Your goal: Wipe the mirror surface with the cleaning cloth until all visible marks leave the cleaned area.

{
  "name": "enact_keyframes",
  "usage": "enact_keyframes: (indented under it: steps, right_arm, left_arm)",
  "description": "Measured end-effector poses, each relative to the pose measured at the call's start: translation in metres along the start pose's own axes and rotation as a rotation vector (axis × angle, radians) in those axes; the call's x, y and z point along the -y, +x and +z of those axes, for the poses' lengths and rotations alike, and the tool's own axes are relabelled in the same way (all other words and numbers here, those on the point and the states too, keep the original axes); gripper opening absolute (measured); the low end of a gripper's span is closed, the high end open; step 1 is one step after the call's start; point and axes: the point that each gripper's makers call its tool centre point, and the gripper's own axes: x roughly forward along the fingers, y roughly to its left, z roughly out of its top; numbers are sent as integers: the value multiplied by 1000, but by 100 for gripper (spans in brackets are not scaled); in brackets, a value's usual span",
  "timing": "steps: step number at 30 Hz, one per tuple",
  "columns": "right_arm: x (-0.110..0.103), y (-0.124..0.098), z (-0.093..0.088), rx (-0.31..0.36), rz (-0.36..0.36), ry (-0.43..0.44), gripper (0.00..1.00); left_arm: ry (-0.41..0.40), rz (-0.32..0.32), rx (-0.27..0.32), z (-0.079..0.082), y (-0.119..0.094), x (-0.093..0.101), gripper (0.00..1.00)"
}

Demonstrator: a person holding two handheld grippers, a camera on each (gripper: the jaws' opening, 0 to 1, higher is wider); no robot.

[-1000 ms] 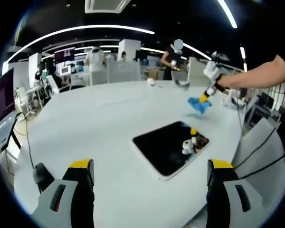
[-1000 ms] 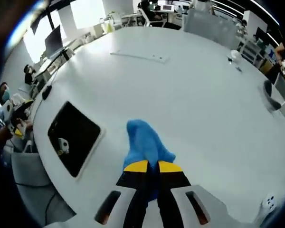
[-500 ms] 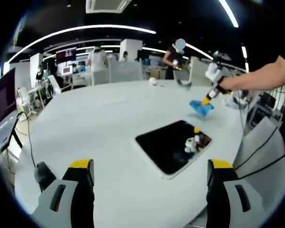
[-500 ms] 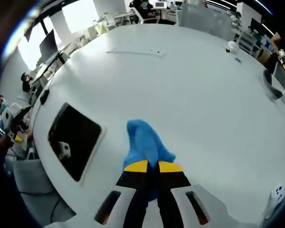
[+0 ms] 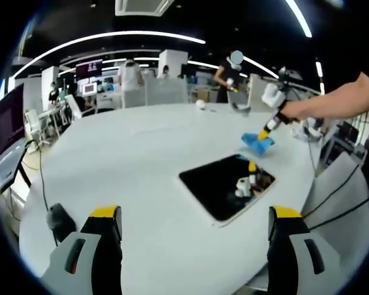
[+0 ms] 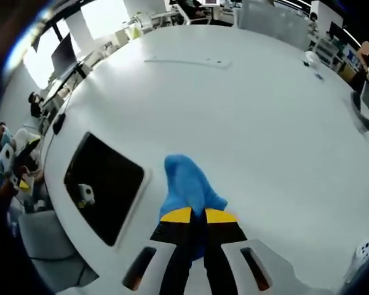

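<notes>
A dark rectangular mirror (image 5: 226,185) (image 6: 104,184) lies flat on the white round table (image 5: 141,160), reflecting a gripper. In the right gripper view my right gripper (image 6: 192,215) is shut on a blue cleaning cloth (image 6: 187,184), held above the table just right of the mirror. The left gripper view shows that same gripper (image 5: 265,129) with the cloth (image 5: 257,142) hanging beyond the mirror's far corner, a person's arm behind it. My left gripper (image 5: 194,216) stands open near the table's front edge, nothing between its yellow-tipped fingers (image 5: 104,215).
A black mouse-like object (image 5: 59,216) sits at the table's near left edge. A long thin strip (image 6: 187,61) lies on the far side of the table. Desks, chairs, monitors and people surround the table. A grey chair (image 5: 341,184) stands at right.
My right gripper with the cloth has come a little nearer to the mirror's edge. The left gripper stays open and holds about the same place.
</notes>
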Motion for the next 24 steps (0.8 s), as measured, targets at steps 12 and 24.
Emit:
enact_keyframes:
  steps: [12,24]
  right_arm:
    - [-29,23,8,-37,40,2,0]
    - [-62,37,17,-62,81,-20,0]
  left_arm:
    - [-5,10,-2,-3,-5,-3,100]
    - [-7,18,-15,-5,-8,-10,100]
